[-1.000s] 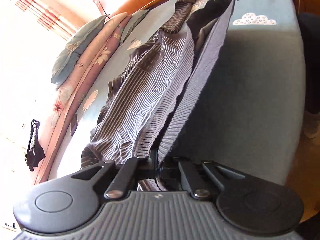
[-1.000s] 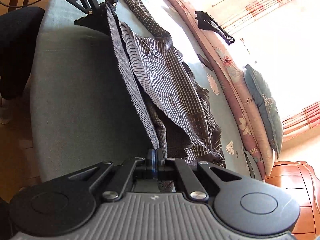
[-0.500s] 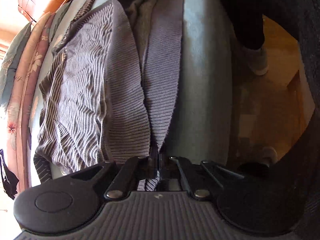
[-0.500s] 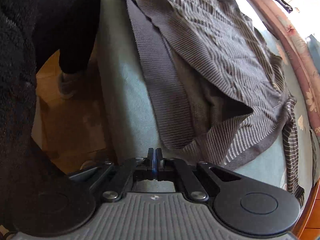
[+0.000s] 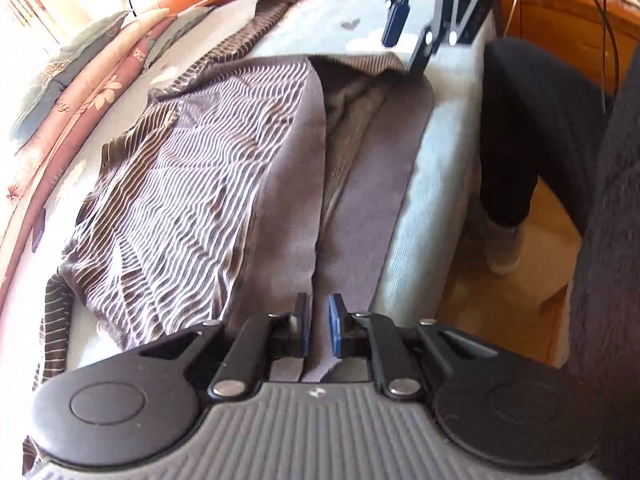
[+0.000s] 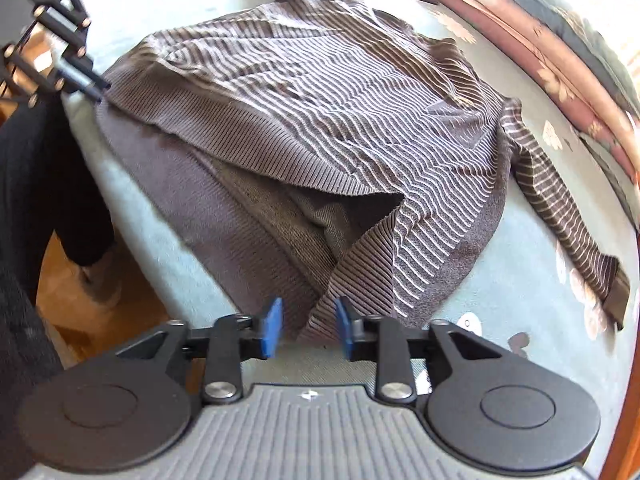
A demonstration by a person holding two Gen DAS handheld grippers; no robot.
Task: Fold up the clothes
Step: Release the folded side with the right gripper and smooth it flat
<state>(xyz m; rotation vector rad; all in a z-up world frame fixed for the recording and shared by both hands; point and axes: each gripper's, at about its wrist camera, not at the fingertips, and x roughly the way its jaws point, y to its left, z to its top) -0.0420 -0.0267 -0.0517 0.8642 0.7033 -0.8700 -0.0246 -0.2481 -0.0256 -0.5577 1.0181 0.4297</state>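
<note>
Item: brown knitted sweater with pale wavy stripes and a plain ribbed hem band, lying spread on the pale blue-green bed cover. Its hem is running along the near edge of the bed, its body reaching toward the far edge, where flowered pink and grey cushions are stacking up. One striped sleeve is trailing out flat toward a corner of the bed.

Left gripper: jaws opening, blue pads standing narrowly apart; the ribbed hem is passing between them, apparently no longer pinched.

Right gripper: jaws opening, pads spread wider; the hem's other corner is sitting in the gap, not pressed.

Placement, judged: both grippers are sitting at opposite hem corners because the garment is being laid out flat by its lower edge and let go, readying it for the first fold. The top layer is gaping at the hem, showing the inside.

Containers: none showing.

Also present: a person's dark-trousered leg standing on the wooden floor beside the bed's near edge.
</note>
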